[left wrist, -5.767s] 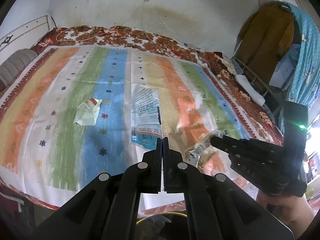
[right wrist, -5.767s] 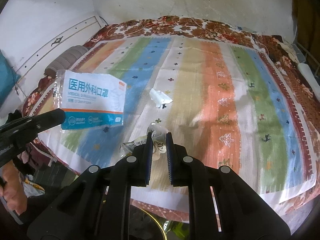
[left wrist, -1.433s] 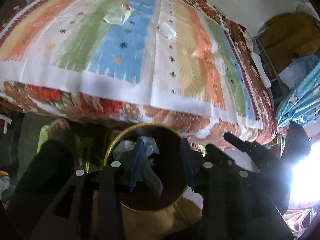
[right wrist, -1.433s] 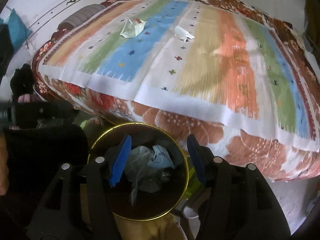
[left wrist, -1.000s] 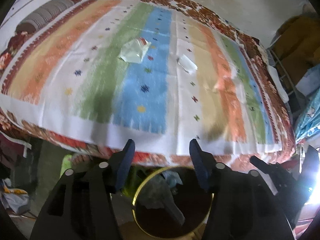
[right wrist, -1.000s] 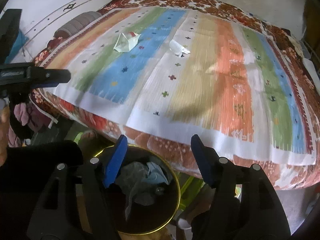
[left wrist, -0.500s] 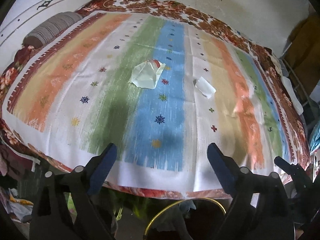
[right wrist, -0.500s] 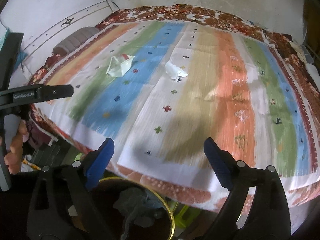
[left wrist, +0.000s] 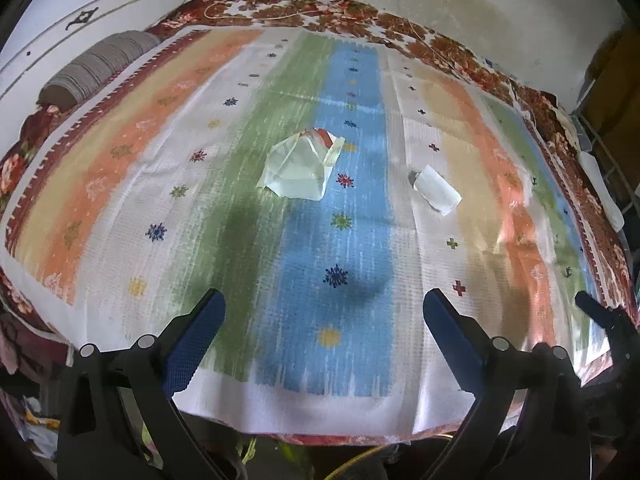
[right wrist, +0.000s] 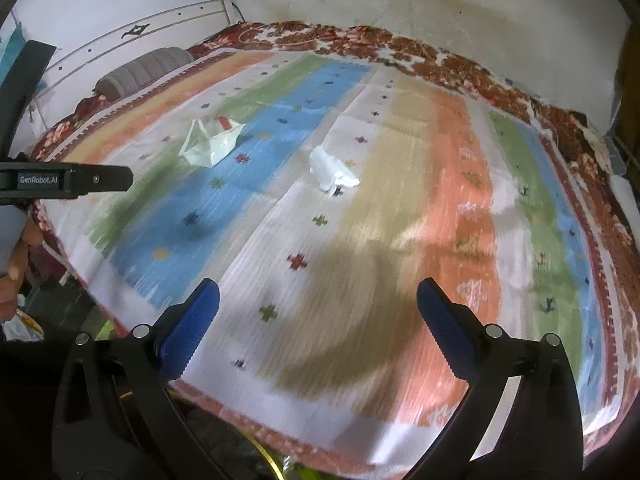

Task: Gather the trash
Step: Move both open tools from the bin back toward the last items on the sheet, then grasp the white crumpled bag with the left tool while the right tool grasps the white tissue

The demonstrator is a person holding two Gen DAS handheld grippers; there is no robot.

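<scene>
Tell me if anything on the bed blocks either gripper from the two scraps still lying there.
Nothing visible does. Only bare striped blanket lies between the left gripper, empty and opening, and the pale folded wrapper, or between the right gripper and the white crumpled scrap.

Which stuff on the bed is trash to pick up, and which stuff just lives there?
Trash to collect:
- crumpled pale wrapper, lying on the green and blue stripes
- small white scrap, lying to the right of it

Just lying about:
- striped blanket covering the bed
- grey pillow at the far left
- floral sheet along the wall
</scene>
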